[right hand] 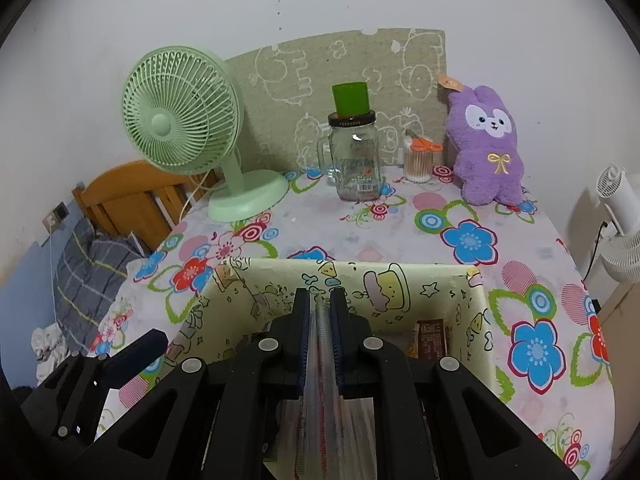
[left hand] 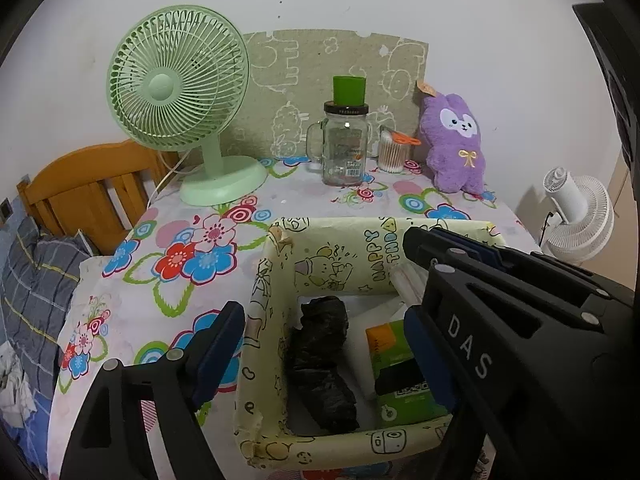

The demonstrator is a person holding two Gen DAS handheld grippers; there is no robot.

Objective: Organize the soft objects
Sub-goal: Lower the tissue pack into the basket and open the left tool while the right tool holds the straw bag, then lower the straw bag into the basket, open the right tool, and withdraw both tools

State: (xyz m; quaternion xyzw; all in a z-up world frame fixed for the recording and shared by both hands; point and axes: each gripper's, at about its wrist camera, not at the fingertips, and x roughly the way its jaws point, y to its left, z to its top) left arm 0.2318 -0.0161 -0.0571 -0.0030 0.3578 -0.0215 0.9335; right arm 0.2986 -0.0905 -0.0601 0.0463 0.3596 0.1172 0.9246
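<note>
A pale yellow cartoon-print box (left hand: 332, 256) stands on the floral tablecloth; it also shows in the right wrist view (right hand: 360, 284). Inside lie a black crumpled bag (left hand: 320, 364) and a green packet (left hand: 396, 364). My left gripper (left hand: 324, 320) is open, its jaws astride the box's left wall. My right gripper (right hand: 322, 304) is shut on a clear plastic bag (right hand: 322, 400) and holds it over the box; the gripper shows in the left wrist view (left hand: 416, 240). A purple plush rabbit (left hand: 454, 140) sits at the back right, also in the right wrist view (right hand: 486, 144).
A green desk fan (left hand: 178, 100) stands back left. A glass jar with a green cup on top (left hand: 346, 140) and a cotton-swab tub (left hand: 392, 152) stand at the back. A white fan (left hand: 580, 216) is off the right edge, a wooden bed frame (left hand: 88, 188) left.
</note>
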